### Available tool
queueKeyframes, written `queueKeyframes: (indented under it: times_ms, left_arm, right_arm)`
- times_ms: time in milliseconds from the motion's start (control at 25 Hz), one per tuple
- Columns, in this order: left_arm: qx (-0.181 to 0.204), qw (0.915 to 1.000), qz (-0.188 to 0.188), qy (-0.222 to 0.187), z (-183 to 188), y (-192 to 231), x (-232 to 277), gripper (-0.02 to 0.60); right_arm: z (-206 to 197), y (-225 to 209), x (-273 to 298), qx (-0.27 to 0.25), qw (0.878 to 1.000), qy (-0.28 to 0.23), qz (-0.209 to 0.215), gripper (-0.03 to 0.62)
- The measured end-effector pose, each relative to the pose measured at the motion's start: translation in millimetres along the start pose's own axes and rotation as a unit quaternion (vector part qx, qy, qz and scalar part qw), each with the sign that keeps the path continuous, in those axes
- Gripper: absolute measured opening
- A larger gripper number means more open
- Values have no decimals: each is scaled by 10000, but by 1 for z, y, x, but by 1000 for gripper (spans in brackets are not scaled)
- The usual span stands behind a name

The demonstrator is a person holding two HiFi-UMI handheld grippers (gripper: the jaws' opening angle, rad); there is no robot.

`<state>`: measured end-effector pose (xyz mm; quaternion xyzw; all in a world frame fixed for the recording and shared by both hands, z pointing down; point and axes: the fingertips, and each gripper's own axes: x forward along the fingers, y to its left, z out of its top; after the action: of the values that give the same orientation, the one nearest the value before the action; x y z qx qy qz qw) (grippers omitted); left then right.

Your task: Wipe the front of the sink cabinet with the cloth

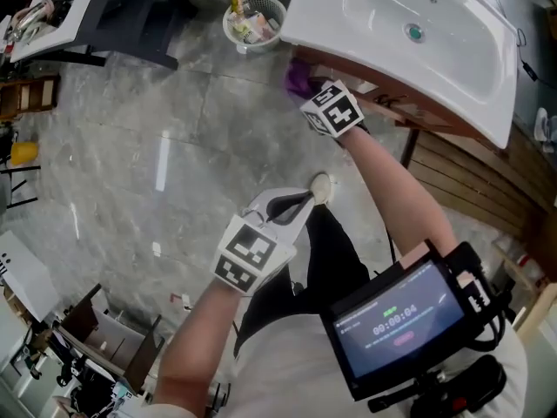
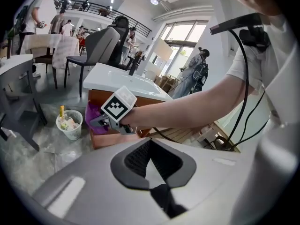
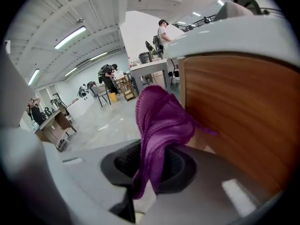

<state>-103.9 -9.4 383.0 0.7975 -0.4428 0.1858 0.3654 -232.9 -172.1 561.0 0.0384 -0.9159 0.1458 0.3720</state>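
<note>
- The right gripper (image 3: 152,175) has its jaws clamped on a purple cloth (image 3: 161,121). The cloth bunches up out of them just beside the cabinet front (image 3: 234,121), near one end, below the sink (image 1: 418,24). I cannot tell whether it touches the panel.
- By my reading the wiping is barely under way, with most of the panel left to cover.
- The left gripper (image 2: 152,165) hangs well apart from the cabinet, its jaws closed on nothing.
- The cloth is soft and folded, with a stitched edge.
- The cabinet front is flat, smooth brown wood grain.
- The sink is glossy white with a rounded bowl.
</note>
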Motion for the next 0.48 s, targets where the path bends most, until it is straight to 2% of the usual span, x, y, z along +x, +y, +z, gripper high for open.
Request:
queueKeyframes:
  times_ms: [240,480]
  left_arm:
    - [-23,9997,-223,-14,9,-1,25,6]
    - [33,9980,-624,38,18,-18,45,6]
  right_arm:
    - [-19,-40,-8,379,9989,-41,-268,83]
    - [-53,-70,-43,1181,9906,-322,-618,83]
